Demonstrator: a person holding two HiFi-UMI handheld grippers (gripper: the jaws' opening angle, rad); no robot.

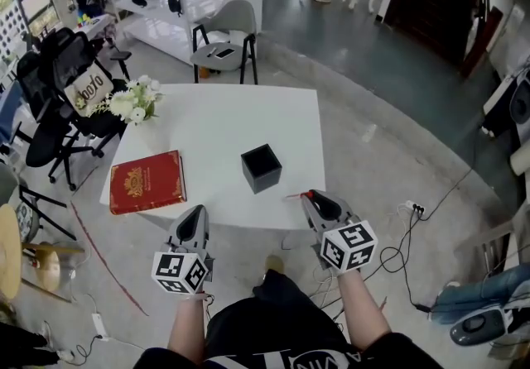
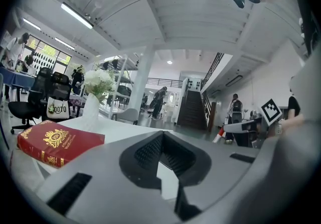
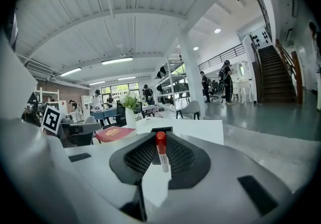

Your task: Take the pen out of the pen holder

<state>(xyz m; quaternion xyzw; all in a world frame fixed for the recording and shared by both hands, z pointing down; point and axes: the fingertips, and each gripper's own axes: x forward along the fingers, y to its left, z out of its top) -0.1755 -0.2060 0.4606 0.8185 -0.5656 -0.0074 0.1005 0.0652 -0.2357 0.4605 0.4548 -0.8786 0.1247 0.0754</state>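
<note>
The black cube pen holder [image 1: 262, 167] stands upright on the white table [image 1: 224, 119], toward its near right side. My right gripper [image 1: 308, 195] hovers at the table's near edge, just right of the holder, shut on a thin pen with a red cap [image 3: 161, 148]. The pen sticks up between the pads, and its red end [image 1: 294, 194] pokes out to the left. In the right gripper view the holder [image 3: 161, 129] shows just behind the cap. My left gripper [image 1: 195, 212] hangs off the near edge left of the holder, its jaws together with nothing in them.
A red hardcover book [image 1: 147, 181] lies at the table's near left. A vase of white flowers [image 1: 132, 103] stands at the far left corner. Chairs [image 1: 225, 40] stand behind the table, an office chair [image 1: 62, 103] to its left. Cables [image 1: 406, 235] trail on the floor at the right.
</note>
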